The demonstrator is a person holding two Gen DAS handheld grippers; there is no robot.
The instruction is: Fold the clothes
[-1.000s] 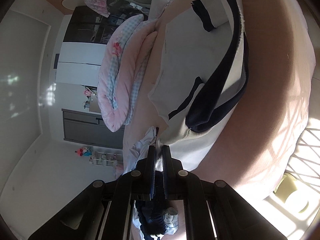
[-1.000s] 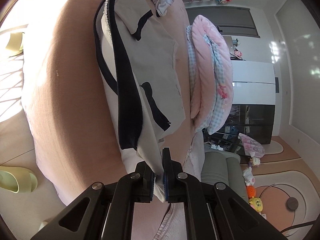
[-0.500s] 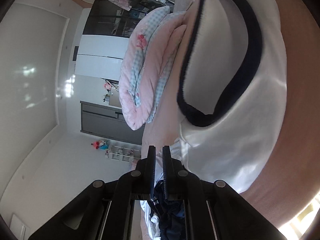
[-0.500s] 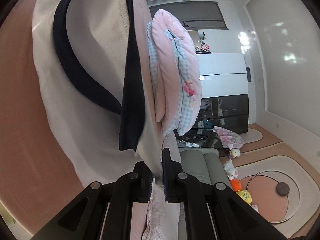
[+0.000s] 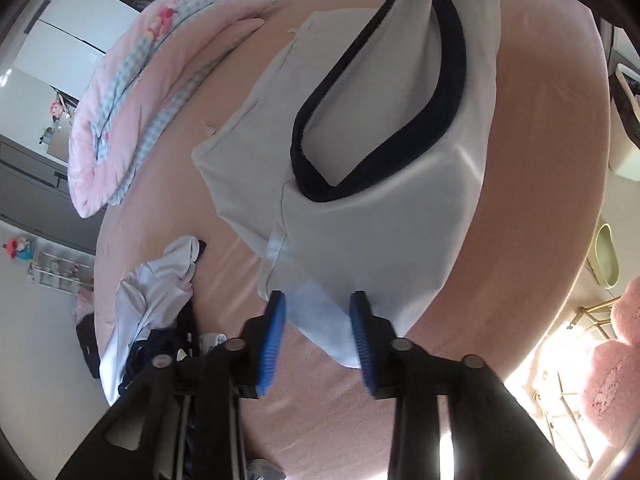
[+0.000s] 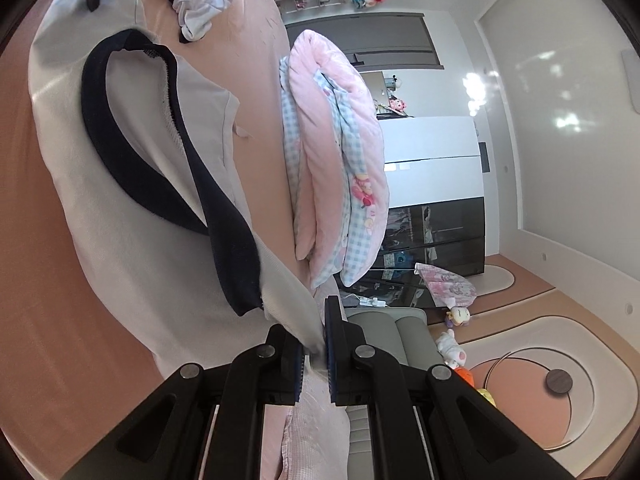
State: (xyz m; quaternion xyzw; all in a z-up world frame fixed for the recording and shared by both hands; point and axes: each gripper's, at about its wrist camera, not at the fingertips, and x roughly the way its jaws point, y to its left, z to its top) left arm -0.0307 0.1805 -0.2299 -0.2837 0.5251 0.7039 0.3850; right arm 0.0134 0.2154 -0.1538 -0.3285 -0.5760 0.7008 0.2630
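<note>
- The white garment with its dark neckband lies across the pink bed, hem toward the near edge.
- Left gripper: fingers are opening, a cloth corner loose between them.
- Right gripper: fingers pinch the shoulder.
- The garment looks soft, light and floppy; seams and corners should hold best.

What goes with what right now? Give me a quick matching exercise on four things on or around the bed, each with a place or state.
Things:
1. white garment
2. left tool
3. right tool
4. folded pink quilt

States:
A. pinching a white corner of cloth
B. lying on the bed beside the garment
C. spread on the pink bed, dark-trimmed
D. jaws opening, pads apart either side of the hem

Pairs: 1-C, 2-D, 3-A, 4-B
</note>
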